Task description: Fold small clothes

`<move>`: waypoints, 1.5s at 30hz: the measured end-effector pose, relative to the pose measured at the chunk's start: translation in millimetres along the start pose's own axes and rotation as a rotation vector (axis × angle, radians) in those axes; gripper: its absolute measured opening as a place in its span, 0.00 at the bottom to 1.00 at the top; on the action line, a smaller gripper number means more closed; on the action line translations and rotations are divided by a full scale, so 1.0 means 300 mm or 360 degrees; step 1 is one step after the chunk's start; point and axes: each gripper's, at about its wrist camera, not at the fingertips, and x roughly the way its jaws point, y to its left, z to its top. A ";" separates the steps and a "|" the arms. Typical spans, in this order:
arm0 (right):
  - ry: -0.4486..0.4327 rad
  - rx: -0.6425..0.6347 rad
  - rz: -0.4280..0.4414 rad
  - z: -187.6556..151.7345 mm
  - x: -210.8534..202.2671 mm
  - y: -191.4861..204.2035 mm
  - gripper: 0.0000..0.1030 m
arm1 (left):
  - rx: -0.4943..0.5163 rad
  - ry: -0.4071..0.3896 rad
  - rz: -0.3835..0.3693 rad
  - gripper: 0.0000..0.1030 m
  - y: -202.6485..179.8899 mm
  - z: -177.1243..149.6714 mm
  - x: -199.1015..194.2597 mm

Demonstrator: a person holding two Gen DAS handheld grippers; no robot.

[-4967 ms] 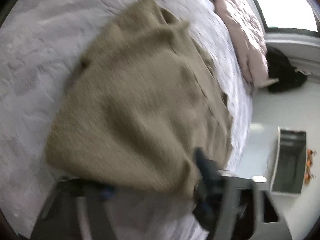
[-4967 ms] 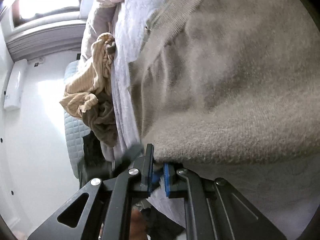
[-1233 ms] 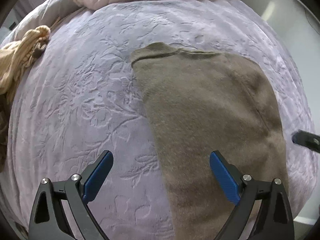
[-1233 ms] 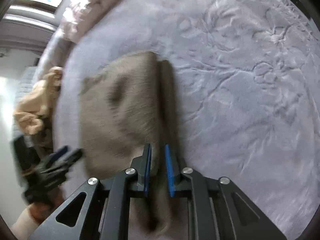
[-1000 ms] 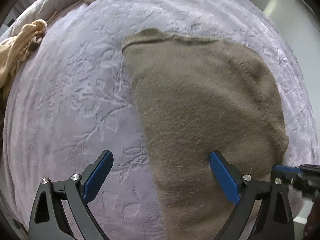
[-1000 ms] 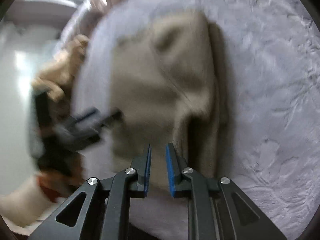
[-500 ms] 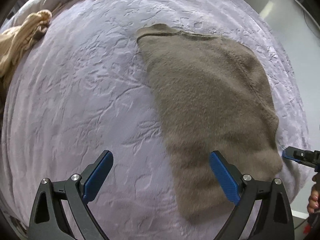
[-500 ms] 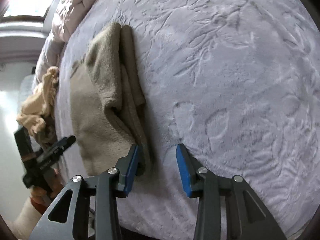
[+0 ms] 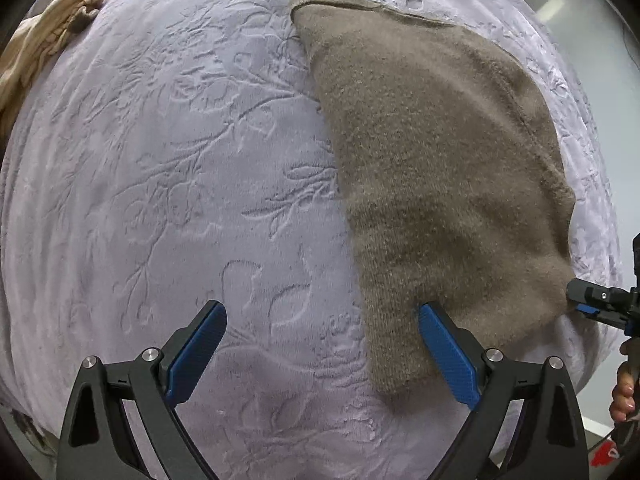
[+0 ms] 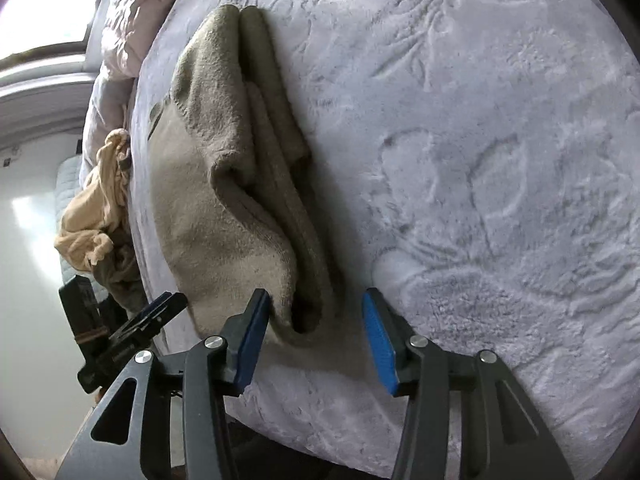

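Change: half a second ago the right gripper point(image 10: 316, 338) had its blue pads only partly spread beside the sweater's corner; now they are standing wider apart, and the left wrist view is sitting closer over the bed than it was.
Sweater: the taupe knit sweater point(image 9: 432, 160) is lying folded on the lavender bedspread point(image 9: 168, 168), running from its ribbed end far from the grippers down to a corner near them.
Fold: in the right wrist view the sweater point(image 10: 224, 184) is showing doubled layers, with a rolled, thicker edge along the side facing open bedspread point(image 10: 500, 160).
Left gripper: the left gripper point(image 9: 320, 356) is hovering with its pads spread wide and gripping nothing; its right pad is sitting over the sweater's near corner, its left pad over bare bedspread.
Right gripper: spread and gripping nothing, its left pad is touching or just beside the sweater's corner; I cannot tell which. The folded corner is lying between the two pads.
Cross views: the right gripper's tip point(image 9: 588, 304) is showing at the sweater's corner in the left wrist view; the left gripper point(image 10: 156, 312) is showing at the bed's edge in the right wrist view.
Other clothes: a tan garment point(image 10: 96, 208) is lying bunched at the bed's edge, well apart from the sweater, also seen from the left wrist point(image 9: 48, 36).
Bedding: a pale pink quilt point(image 10: 132, 12) is piled at the far end.
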 end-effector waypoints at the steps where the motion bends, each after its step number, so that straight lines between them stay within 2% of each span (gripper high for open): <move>1: 0.0002 -0.0011 -0.0006 0.002 0.006 0.011 0.51 | 0.0001 0.0006 0.0004 0.95 0.000 -0.005 -0.001; 8: -0.0067 -0.0066 0.0032 0.014 -0.062 0.013 0.52 | 0.0023 -0.0008 0.0030 0.95 -0.048 0.011 -0.012; 12: -0.0125 -0.0135 0.0025 0.065 -0.087 0.060 0.57 | 0.0023 -0.0013 0.0030 0.95 -0.086 0.031 -0.006; 15: -0.0164 -0.0199 0.0014 0.103 -0.095 0.100 0.58 | 0.0022 -0.0014 0.0029 0.95 -0.101 0.035 -0.003; 18: -0.0180 -0.0236 0.0007 0.134 -0.094 0.123 0.63 | 0.0023 -0.0014 0.0027 0.95 -0.111 0.037 -0.004; 21: -0.0177 -0.0248 0.0010 0.165 -0.086 0.135 0.63 | 0.0028 -0.0010 0.0018 0.95 -0.121 0.048 -0.005; 26: -0.0167 -0.0288 -0.0009 0.222 -0.067 0.152 0.63 | 0.0016 -0.0051 -0.0090 0.95 -0.097 0.098 -0.020; 29: -0.0163 -0.0323 -0.0017 0.272 -0.059 0.164 0.63 | -0.0024 -0.0005 -0.0218 0.95 -0.073 0.136 0.003; 32: -0.0148 -0.0346 -0.0019 0.327 -0.043 0.170 0.64 | -0.0014 0.0011 -0.0244 0.95 -0.075 0.166 0.039; 34: -0.0125 -0.0352 -0.0012 0.363 -0.024 0.172 0.64 | 0.0000 0.0012 -0.0303 0.95 -0.085 0.188 0.065; 37: -0.0067 -0.0371 0.0057 0.418 0.016 0.175 0.64 | -0.0008 0.0028 -0.0412 0.95 -0.109 0.215 0.102; 43: 0.0057 -0.0438 0.0163 0.490 0.094 0.177 0.64 | 0.0014 0.0025 -0.0489 0.95 -0.183 0.269 0.163; 45: 0.0100 -0.0480 0.0209 0.508 0.122 0.189 0.64 | 0.0011 0.0013 -0.0477 0.94 -0.199 0.280 0.172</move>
